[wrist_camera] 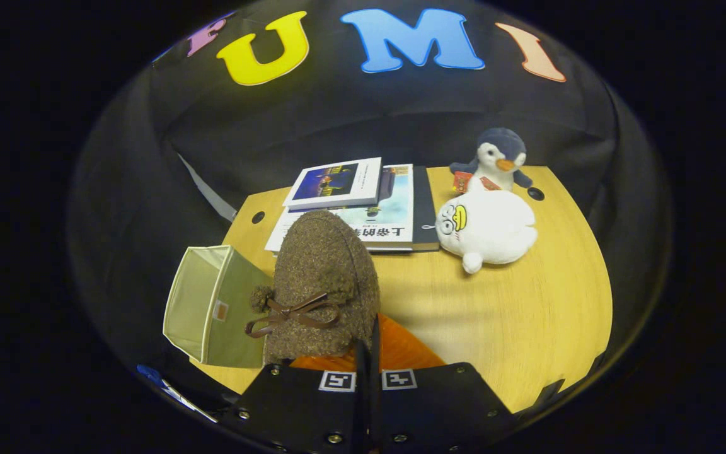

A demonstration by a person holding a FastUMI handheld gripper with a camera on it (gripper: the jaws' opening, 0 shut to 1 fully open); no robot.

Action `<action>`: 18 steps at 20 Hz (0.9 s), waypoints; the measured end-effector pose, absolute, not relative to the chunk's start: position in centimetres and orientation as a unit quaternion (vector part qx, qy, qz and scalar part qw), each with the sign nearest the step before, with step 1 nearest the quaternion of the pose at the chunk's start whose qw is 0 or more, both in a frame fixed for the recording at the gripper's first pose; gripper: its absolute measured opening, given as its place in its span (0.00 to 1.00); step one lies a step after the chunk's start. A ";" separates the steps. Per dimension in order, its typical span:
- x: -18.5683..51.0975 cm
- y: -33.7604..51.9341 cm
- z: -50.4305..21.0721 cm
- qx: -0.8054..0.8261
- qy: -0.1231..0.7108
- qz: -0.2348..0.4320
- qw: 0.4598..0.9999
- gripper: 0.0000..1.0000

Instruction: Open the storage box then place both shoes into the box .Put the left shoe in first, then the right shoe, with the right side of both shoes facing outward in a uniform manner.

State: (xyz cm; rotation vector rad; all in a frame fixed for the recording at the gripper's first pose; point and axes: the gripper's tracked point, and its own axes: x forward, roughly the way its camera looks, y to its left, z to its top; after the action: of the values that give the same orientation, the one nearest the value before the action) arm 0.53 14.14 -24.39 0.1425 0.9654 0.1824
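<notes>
Brown fuzzy fabric shoe (325, 284) with ribbon bow: raised, toe pointing far. Pale green fabric storage box (208, 306): open, just left of it, on the table.

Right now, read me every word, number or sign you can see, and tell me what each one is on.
"上帝的" on the lower book; the rest is hidden behind the shoe.
Top book: print too small to read.
Tag on the storage box: too small.
Red tag by the penguin: blurred.
Claw, shut on the shoe's edge: two square markers, no words.
</notes>
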 end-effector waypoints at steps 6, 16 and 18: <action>0.7 21.4 -23.8 0.061 0.469 0.123 0.873 0.01; 1.4 31.0 -22.4 0.029 0.471 0.175 0.864 0.01; 1.7 33.1 -22.1 0.024 0.469 0.182 0.864 0.01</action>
State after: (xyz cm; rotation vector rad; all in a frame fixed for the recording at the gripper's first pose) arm 1.75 33.05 -22.11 0.0495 0.9837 0.3822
